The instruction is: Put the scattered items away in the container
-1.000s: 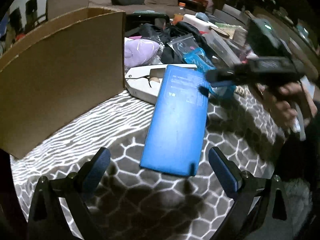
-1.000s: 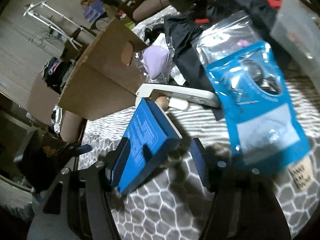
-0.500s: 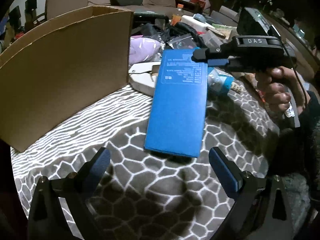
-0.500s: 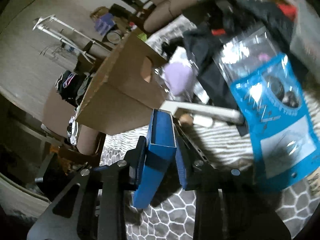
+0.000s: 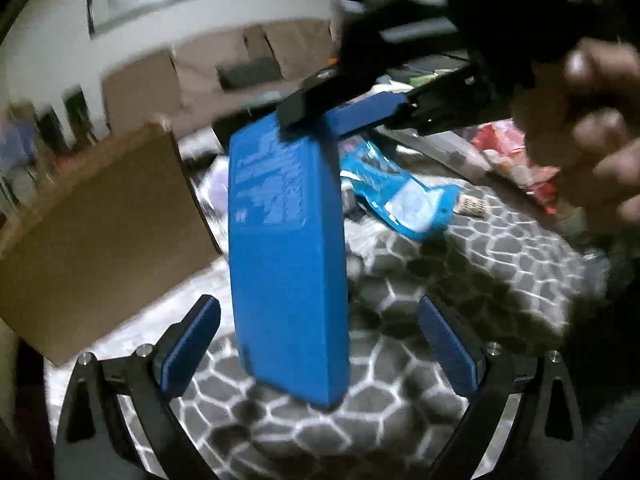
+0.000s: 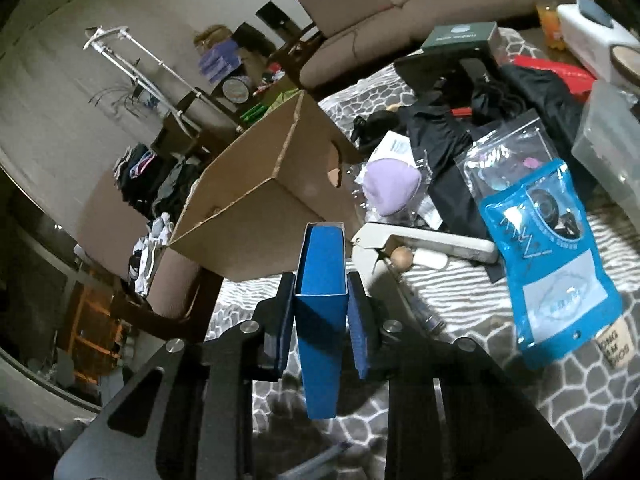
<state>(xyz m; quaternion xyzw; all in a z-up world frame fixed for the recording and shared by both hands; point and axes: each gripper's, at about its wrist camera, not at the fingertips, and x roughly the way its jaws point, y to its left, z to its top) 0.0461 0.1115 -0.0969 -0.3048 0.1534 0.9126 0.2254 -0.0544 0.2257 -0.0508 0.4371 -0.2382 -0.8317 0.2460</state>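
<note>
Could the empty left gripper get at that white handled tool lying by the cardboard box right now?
Probably not directly. The left gripper is open, but the flat blue box clamped in the right gripper hangs in front of it, hiding the white handled tool.

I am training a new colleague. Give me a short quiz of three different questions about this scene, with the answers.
1. True or false: the right gripper holds the flat blue rectangular box.
2. Which is open and holds nothing: A) the left gripper B) the right gripper?
3. Fill in: the brown cardboard box has its top ____.

Key: 1 true; 2 A; 3 open. The right gripper's jaws are closing on the blue box, pads on both of its sides.
</note>
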